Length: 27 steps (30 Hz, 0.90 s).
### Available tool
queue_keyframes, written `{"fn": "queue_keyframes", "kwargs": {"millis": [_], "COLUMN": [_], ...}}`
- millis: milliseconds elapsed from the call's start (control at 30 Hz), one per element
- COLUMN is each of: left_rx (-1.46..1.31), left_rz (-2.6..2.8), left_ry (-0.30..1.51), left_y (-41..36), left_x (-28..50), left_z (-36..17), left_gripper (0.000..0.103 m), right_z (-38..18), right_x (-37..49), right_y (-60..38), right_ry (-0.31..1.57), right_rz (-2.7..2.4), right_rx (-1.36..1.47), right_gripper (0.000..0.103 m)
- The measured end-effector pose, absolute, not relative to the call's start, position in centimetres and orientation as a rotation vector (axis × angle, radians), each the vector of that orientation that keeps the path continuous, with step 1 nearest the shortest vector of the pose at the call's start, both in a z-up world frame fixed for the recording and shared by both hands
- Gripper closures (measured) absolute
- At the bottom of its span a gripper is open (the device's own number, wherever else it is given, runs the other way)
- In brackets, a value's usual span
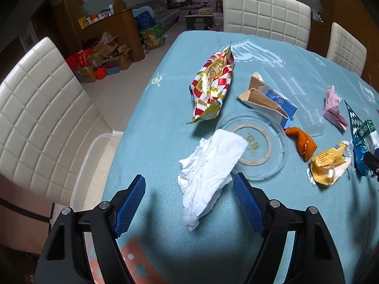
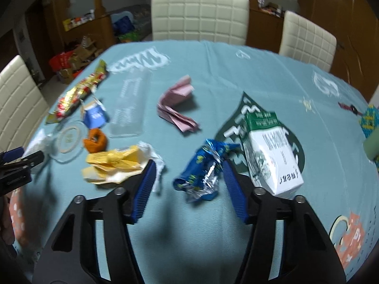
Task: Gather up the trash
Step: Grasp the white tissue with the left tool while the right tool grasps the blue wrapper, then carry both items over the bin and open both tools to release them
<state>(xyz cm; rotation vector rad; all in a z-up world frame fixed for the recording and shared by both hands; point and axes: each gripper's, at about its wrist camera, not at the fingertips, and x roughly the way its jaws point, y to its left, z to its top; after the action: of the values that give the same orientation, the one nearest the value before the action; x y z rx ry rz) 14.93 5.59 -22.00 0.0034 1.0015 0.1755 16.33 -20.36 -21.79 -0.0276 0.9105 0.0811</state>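
My left gripper (image 1: 189,177) hangs open over the teal tablecloth (image 1: 154,118), its blue pads on either side of a crumpled white tissue (image 1: 210,165) without pressing it. In the right wrist view my right gripper (image 2: 189,163) is open around a crumpled blue foil wrapper (image 2: 201,172). The right pad is close against the wrapper; the left pad stands apart from it. A yellow wrapper (image 2: 113,163) lies just left of that gripper, and a green-and-white carton (image 2: 270,156) lies on its side just to the right.
Also on the table are a red-and-gold snack bag (image 1: 213,87), a torn blue carton (image 1: 267,99), an orange lump (image 1: 300,144), pink folded paper (image 1: 334,108), a glass plate (image 1: 272,165) and a clear tray (image 2: 130,108). A clear bin (image 1: 94,163) sits below the left edge. White chairs (image 1: 265,14) surround the table.
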Motion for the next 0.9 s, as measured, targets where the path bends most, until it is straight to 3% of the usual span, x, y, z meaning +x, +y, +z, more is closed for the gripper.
{"fn": "queue_keyframes", "kwargs": {"millis": [33, 133, 200, 267, 900], "left_rx": [-0.007, -0.019, -0.021, -0.015, -0.039], "left_rz": [0.169, 0.144, 0.124, 0.107, 0.112], "left_ry": [1.004, 1.027, 1.028, 1.023, 0.909], "left_y": [5.7, 5.4, 5.1, 4.7, 7.8], "left_x": [14.9, 15.0, 14.9, 14.8, 10.3], "left_z": [-22.2, -22.8, -22.9, -22.8, -18.8], "left_gripper": [0.033, 0.054, 0.077, 0.083, 0.086], "right_z": [-22.4, -23.3, -23.2, -22.8, -18.4], "right_x": [16.6, 16.8, 16.5, 16.3, 12.6], "right_y": [-20.5, -20.7, -20.4, -20.0, -12.2], "right_ry": [0.933, 0.958, 0.941, 0.915, 0.794], "right_rz": [0.076, 0.073, 0.079, 0.082, 0.281], "right_rx": [-0.016, 0.006, -0.005, -0.014, -0.107], "right_gripper": [0.060, 0.070, 0.078, 0.083, 0.083]}}
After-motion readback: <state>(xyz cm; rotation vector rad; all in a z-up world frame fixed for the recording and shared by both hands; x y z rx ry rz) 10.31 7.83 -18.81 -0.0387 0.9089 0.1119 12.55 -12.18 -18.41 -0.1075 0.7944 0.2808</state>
